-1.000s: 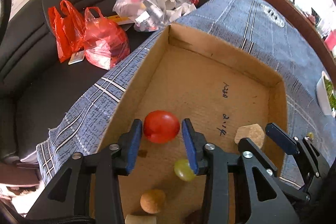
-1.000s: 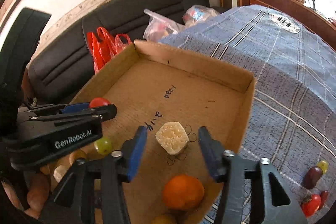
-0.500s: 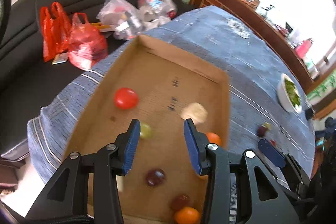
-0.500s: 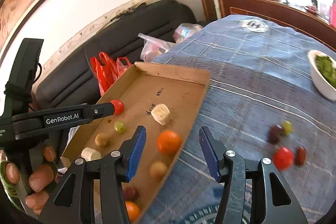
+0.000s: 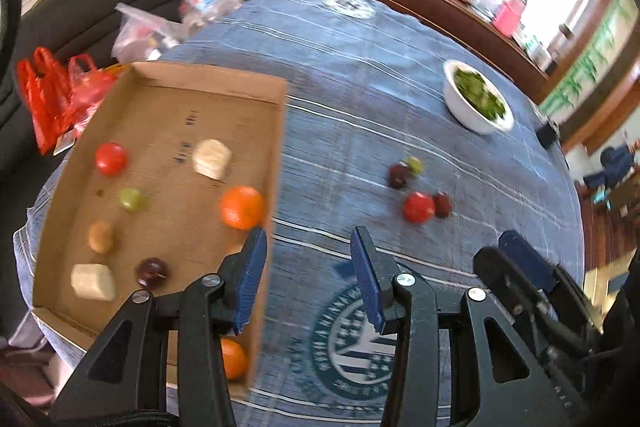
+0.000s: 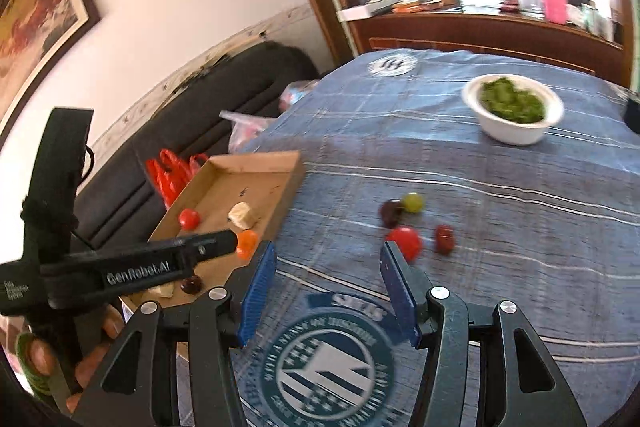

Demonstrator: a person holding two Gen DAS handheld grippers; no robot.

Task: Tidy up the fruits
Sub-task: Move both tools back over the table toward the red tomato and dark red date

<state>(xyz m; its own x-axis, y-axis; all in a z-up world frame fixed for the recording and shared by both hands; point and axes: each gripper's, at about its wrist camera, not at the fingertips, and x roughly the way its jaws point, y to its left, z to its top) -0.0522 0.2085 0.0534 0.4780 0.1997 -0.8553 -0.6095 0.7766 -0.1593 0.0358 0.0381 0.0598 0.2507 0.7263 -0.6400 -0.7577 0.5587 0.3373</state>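
We hold both grippers above the table point(image 5: 360, 75) with its blue checked cloth. The left gripper point(image 5: 306, 277) has its jaws released, nothing between them, hanging over the cardboard tray's point(image 5: 208, 83) right wall; the right gripper point(image 6: 326, 291) is likewise released and empty. In the tray lie a red tomato point(image 5: 111, 158), a green grape point(image 5: 130, 199), an orange point(image 5: 242, 207) and pale chunks (somewhat blurred). 4 loose fruits point(image 6: 404, 241) sit together on the cloth, near a white bowl point(image 6: 514, 133) of greens

Motion blur softens fruit on the tablecloth point(image 5: 360, 115); left gripper point(image 5: 306, 267) fingers partly hide an orange point(image 5: 234, 359) w/ box point(image 5: 276, 155) wall.
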